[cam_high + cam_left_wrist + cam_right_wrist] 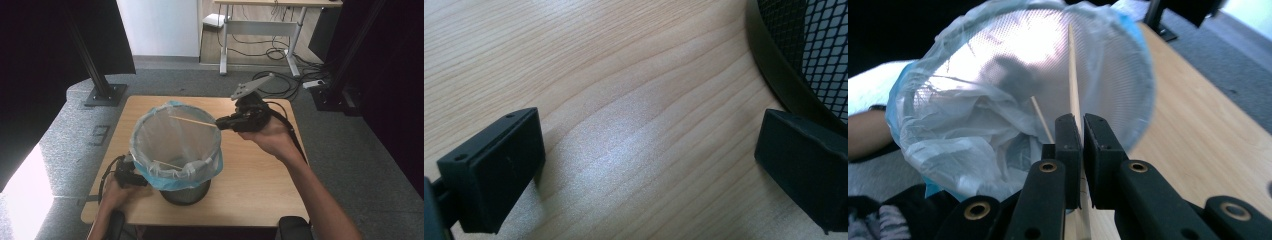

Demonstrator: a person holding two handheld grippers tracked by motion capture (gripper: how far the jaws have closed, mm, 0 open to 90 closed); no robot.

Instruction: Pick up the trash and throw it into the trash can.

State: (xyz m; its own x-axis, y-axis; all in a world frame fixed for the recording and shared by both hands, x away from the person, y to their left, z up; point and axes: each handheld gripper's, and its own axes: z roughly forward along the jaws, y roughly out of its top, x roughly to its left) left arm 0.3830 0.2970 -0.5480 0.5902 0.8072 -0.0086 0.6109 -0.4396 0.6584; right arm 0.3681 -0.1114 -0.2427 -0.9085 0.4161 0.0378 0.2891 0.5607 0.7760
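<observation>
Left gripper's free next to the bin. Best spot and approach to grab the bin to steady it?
Judging from its shape, take the bin by its rim, one jaw inside and one outside, coming down from above on the person's near left. The round mesh body looks too wide for the left gripper, whose jaws stand open by the base. The liner folded over the rim gets pinched too.
</observation>
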